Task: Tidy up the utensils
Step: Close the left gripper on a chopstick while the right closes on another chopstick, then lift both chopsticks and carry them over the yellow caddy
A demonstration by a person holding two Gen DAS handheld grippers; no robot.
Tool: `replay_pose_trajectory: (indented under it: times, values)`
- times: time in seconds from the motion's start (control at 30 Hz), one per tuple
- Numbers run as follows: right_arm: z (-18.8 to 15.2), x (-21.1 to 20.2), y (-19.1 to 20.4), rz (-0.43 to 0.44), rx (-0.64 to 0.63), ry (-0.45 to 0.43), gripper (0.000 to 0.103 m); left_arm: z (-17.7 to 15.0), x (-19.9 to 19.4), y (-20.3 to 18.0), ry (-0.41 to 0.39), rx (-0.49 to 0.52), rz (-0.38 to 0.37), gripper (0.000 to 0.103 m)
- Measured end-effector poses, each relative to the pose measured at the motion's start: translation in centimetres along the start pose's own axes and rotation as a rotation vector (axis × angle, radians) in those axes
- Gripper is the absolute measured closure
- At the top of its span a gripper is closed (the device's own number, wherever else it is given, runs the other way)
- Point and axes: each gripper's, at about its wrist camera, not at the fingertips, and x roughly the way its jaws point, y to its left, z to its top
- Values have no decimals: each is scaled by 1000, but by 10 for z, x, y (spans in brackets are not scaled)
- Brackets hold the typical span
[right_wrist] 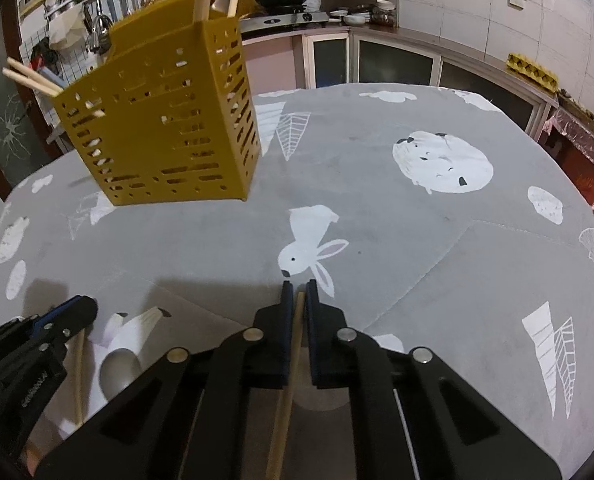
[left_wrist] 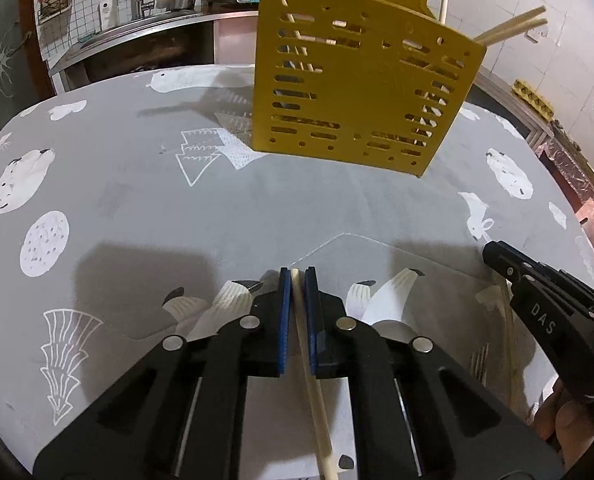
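Note:
A yellow slotted utensil holder stands on the table ahead, also in the right wrist view, with several pale chopsticks sticking out of its top. My left gripper is shut on a pale chopstick that runs back between its blue pads. My right gripper is shut on a wooden chopstick in the same way. Each gripper shows in the other's view: the right one at the right edge, the left one at the lower left.
The round table has a grey cloth printed with white animals and trees. A kitchen counter with a sink and a stove with a pan lie behind the table. A shelf with an egg carton is at the right.

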Motion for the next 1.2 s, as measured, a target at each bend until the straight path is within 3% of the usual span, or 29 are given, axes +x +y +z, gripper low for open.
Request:
replay_pose_trajectory:
  times: [0.47, 0.9, 1.2]
  values:
    - [16, -56, -9, 34, 17, -125, 98, 9, -66, 0, -169, 43, -18, 99]
    - [15, -133, -4, 56, -15, -368, 98, 4, -139, 11, -388, 69, -34, 99]
    - [10, -167, 4, 33, -50, -488, 98, 0, -163, 15, -476, 78, -32, 99]
